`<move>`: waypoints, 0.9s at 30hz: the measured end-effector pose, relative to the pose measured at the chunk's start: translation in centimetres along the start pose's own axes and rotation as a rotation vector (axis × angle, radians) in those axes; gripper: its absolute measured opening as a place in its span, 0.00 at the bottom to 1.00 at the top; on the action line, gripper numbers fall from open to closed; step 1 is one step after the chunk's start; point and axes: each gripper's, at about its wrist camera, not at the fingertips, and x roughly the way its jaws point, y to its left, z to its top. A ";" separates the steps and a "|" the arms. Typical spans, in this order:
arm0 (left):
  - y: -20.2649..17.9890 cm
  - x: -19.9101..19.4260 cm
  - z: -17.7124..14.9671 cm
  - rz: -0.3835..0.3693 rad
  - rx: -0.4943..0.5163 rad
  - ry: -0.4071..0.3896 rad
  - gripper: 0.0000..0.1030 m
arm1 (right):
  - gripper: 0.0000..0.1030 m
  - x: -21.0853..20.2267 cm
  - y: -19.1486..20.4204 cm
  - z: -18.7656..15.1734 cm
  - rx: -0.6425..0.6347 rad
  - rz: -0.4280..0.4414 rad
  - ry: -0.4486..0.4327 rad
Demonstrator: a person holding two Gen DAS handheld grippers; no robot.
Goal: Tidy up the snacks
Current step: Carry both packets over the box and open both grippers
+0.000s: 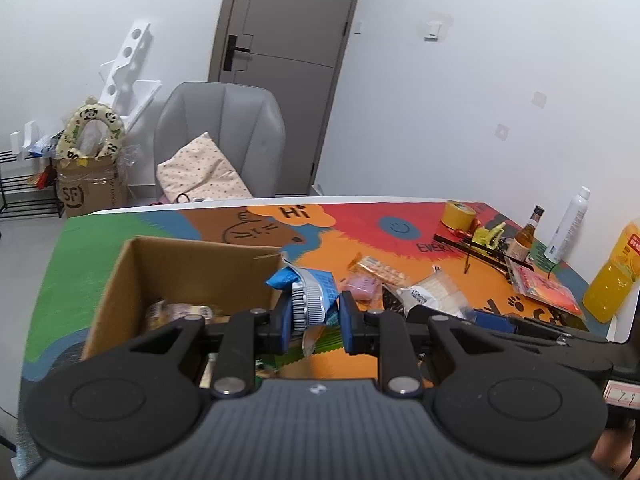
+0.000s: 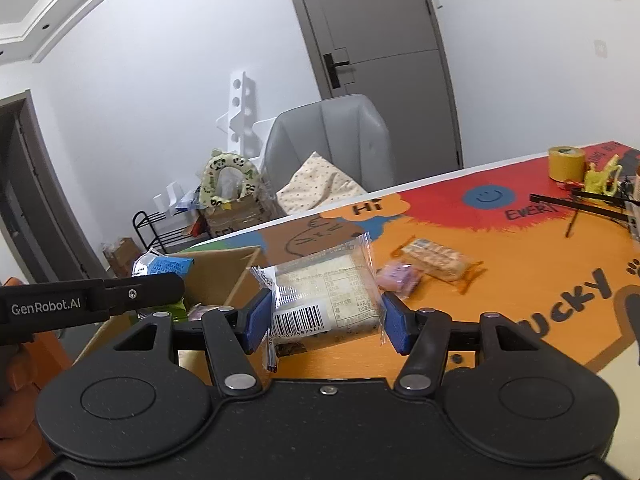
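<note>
My left gripper is shut on a blue and silver snack packet, held just right of the open cardboard box. The box holds some wrapped snacks. My right gripper is shut on a clear-wrapped pastry with a barcode label, held above the table near the box. That pastry also shows in the left wrist view. An orange wafer packet and a pink snack lie on the colourful mat.
At the right of the table stand a yellow tape roll, a brown bottle, a white spray can, an orange juice bottle, a red packet and black sticks. A grey chair stands behind the table.
</note>
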 end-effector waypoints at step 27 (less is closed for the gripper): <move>9.0 -5.3 -2.1 0.081 -0.105 -0.011 0.66 | 0.55 0.2 9.7 -0.7 -0.081 0.091 0.022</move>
